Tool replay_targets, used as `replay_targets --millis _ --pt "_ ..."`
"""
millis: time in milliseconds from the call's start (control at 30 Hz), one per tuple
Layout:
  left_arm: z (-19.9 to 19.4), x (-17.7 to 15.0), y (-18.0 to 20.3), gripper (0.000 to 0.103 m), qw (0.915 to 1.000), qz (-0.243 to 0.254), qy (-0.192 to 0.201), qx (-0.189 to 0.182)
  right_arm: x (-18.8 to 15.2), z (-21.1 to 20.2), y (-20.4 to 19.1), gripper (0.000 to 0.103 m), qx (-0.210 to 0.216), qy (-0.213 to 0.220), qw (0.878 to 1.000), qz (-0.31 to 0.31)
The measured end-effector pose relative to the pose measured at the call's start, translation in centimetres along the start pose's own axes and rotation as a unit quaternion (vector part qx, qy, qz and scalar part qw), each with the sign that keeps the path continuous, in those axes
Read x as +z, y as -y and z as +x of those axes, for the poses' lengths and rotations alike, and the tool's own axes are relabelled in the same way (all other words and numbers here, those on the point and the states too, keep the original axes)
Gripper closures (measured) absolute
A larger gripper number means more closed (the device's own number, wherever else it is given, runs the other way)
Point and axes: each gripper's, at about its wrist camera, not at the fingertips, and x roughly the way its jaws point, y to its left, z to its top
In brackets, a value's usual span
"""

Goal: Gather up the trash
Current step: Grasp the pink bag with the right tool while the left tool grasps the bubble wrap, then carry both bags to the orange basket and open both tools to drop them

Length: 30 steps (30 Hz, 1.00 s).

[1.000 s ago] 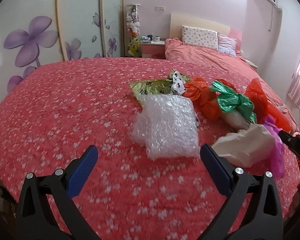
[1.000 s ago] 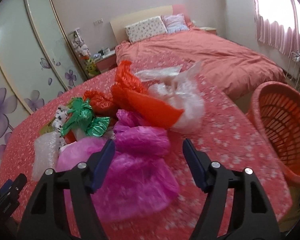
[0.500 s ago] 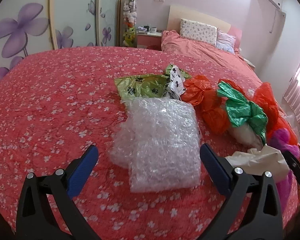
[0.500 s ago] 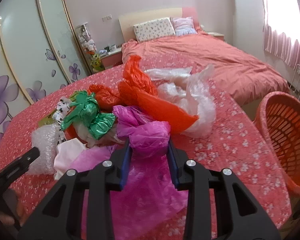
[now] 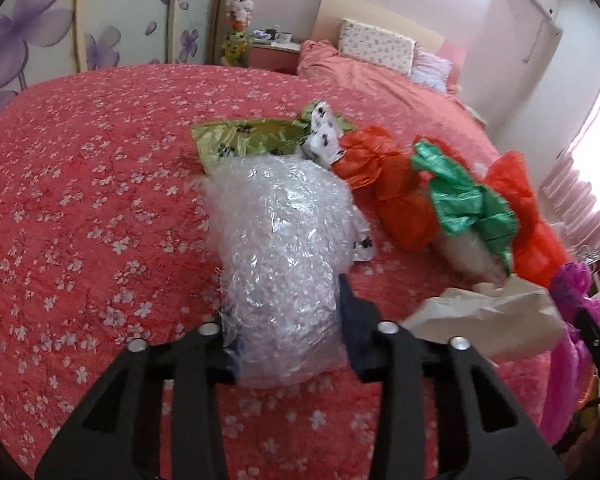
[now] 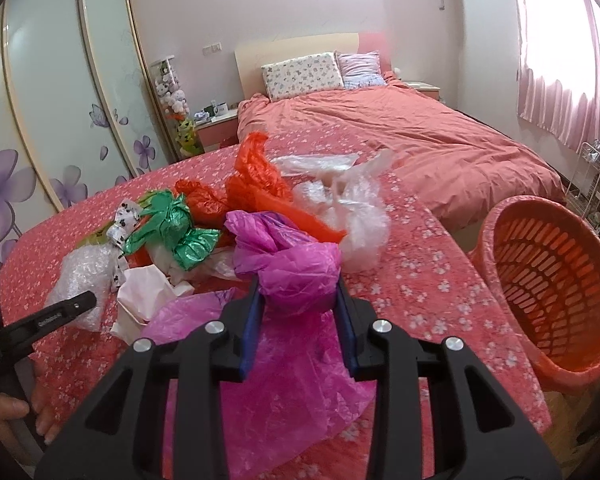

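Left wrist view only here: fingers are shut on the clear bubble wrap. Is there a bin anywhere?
Observer: Yes. An orange plastic lattice basket stands beside the bed, at the right in the right wrist view.
Operator: Anything in it?
Observer: The part of its inside that shows is bare.
Operator: Right gripper busy?
Observer: The right gripper is shut on a crumpled magenta plastic bag.
Operator: Trash between it and the basket?
Observer: Only the red floral bedspread there.

bare cloth [image 5: 80, 220] left of the trash pile [image 5: 420, 200] (basket [image 6: 552, 288] right).
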Motion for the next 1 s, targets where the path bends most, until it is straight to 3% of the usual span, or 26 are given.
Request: replay_targets --millis 400,600,1000 --pt "-6.0 1.2 2.2 0.075 0.9976 0.029 0.057 -0.026 0.7 -4.0 2.3 0.070 -0.006 0.035 0.999 0.012" --pt "-8.0 1.4 6.3 0.075 0.9943 0.058 0.067 -0.059 0.9 -5.8 4.5 0.070 -0.021 0.052 0.998 0.021" --pt "-9.1 -1.5 16.5 0.075 0.9777 0.135 0.060 -0.149 1.1 -8.1 11.6 0.069 -0.080 0.080 0.993 0.040"
